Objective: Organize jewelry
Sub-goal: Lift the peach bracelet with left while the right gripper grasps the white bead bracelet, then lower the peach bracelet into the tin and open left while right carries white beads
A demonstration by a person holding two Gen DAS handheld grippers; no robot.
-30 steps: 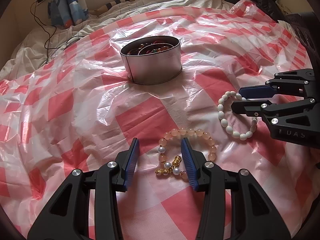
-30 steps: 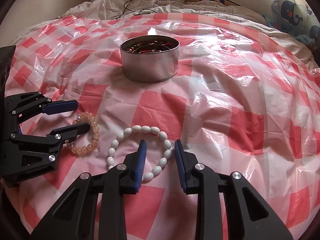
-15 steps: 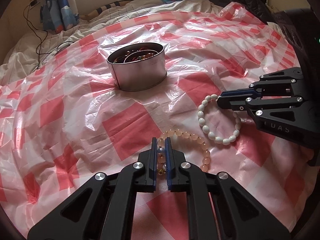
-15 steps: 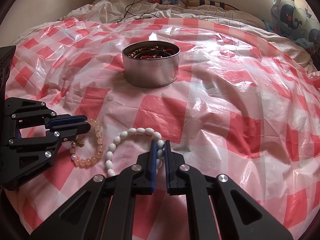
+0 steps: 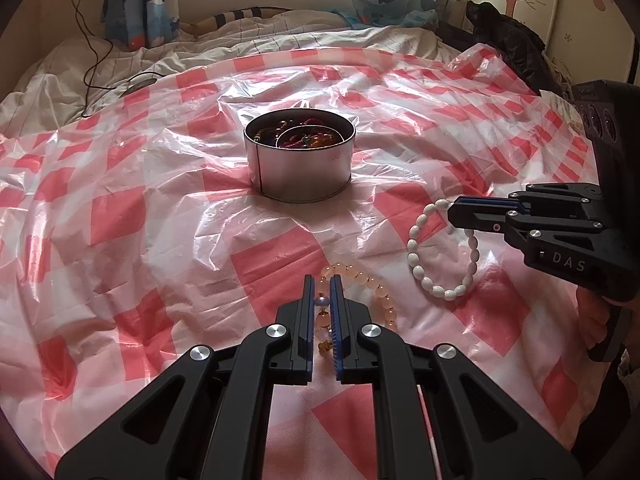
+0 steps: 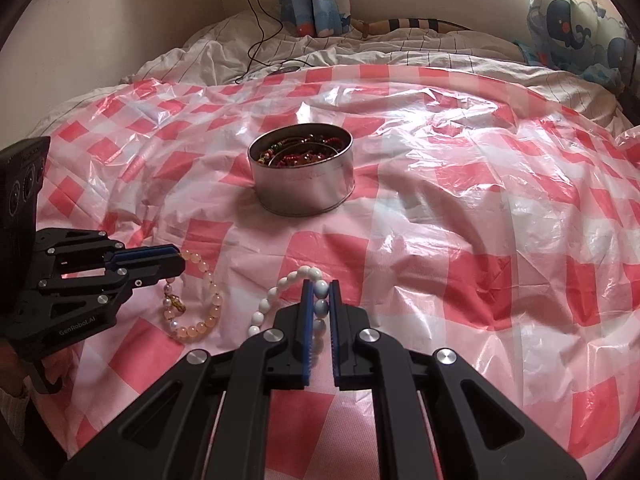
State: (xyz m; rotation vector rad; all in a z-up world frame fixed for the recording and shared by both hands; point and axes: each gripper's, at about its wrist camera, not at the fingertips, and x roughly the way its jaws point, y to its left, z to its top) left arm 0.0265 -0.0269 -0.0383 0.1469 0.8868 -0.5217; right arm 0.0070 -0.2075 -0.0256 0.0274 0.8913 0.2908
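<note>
A: Where are the left tongs (image 5: 321, 300)?
B: Low in the middle of the left wrist view, pressed together on the pink bead bracelet (image 5: 374, 290). A pearl-like bead sits right between the blue pads, and a small gold charm hangs under them.

A: Does the bracelet lie flat?
B: Most of its loop curves to the right of the tongs over the red-and-white checked plastic sheet (image 5: 132, 216); whether it touches the sheet I cannot tell.

A: And the right tongs (image 6: 320, 300)?
B: Clamped too, on the white bead bracelet (image 6: 276, 296). In the right wrist view two white beads are squeezed between the pads, and the rest of the loop trails to the lower left of them.

A: How do the two sit together?
B: In the left wrist view the right tongs come in from the right edge, with the white loop hanging below their tip, near the pink one but apart from it.

A: The container?
B: A round metal tin (image 5: 300, 160) stands upright above centre in both views, on the sheet, well apart from both bracelets. Dark red and mixed beads lie inside.

A: What carries it all?
B: A bed (image 6: 360, 56), with rumpled striped bedding beyond the sheet and a black cable (image 6: 260, 24) at upper left.
</note>
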